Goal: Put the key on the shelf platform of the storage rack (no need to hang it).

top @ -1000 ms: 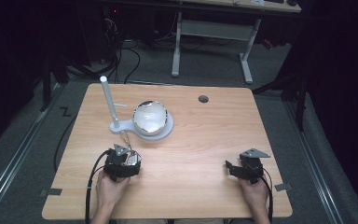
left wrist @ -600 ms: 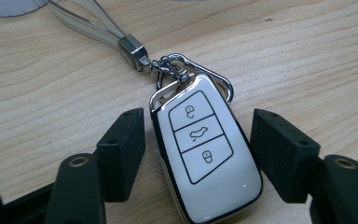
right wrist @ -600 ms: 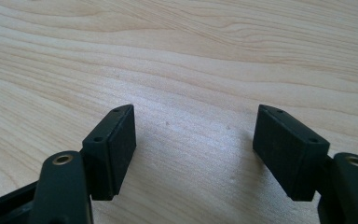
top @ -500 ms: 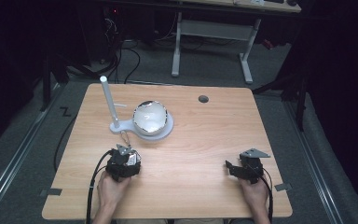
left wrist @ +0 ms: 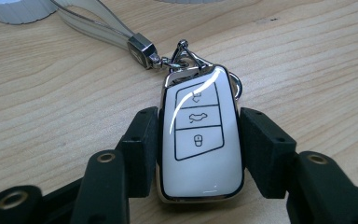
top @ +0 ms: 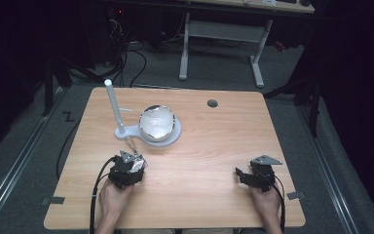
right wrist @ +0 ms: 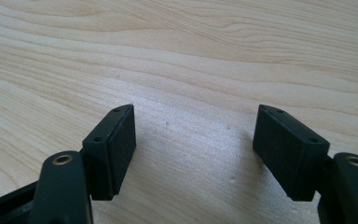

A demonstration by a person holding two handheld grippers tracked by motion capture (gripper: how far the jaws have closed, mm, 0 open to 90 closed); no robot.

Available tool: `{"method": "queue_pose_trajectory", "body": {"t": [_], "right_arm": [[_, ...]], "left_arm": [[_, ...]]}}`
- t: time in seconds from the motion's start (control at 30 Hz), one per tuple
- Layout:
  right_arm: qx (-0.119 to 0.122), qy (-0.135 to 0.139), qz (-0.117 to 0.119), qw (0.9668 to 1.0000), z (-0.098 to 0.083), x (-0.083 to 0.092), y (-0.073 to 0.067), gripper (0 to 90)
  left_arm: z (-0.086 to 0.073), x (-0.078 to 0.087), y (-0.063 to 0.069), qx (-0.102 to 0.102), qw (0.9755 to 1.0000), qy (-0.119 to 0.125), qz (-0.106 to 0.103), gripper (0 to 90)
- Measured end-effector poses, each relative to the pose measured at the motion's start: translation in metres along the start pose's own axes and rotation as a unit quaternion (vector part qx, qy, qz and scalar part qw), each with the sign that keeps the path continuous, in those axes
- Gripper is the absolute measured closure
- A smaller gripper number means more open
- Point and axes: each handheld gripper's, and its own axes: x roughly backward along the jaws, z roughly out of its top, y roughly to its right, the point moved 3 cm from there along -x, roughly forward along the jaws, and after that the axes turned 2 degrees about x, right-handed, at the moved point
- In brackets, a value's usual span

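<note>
The table (top: 209, 146) is one pale wooden slab with wavy grain and a small round hole near its far edge. On its left half stands one white stand (top: 146, 131): a flat rounded base, a slim upright post at its left end, and a shiny crumpled ball (top: 157, 122) resting on the wide end of the base.

Two black grippers sit near the front edge, each held in a hand. The left gripper (left wrist: 200, 140) is clamped on one car key (left wrist: 200, 140), its matte ribbed pads pressing both long sides. The key is a glossy white rounded slab with a chrome rim and three outlined buttons, lying flat on the wood just in front of the stand. One chrome clasp joins it to a flat pale strap (left wrist: 98, 25) that runs back toward the base.

The right gripper (right wrist: 196, 149) hovers over bare wood, jaws spread wide with nothing between them.

Nothing has visibly shifted over the last second: both hands, key and stand keep their places.
</note>
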Motion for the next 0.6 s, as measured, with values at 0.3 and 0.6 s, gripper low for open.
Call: {"method": "queue_pose_trajectory", "body": {"t": [0.3,0.6], "right_arm": [[0.001,0.0,0.0,1.0,0.0,0.0,0.0,30.4],[0.002,0.0,0.001,1.0,0.0,0.0,0.0,30.1]], "left_arm": [[0.002,0.012,-0.003,-0.006,0.9996,0.026,-0.008,50.1],[0.012,0.032,-0.007,-0.002,0.9987,0.048,-0.018,50.1]]}}
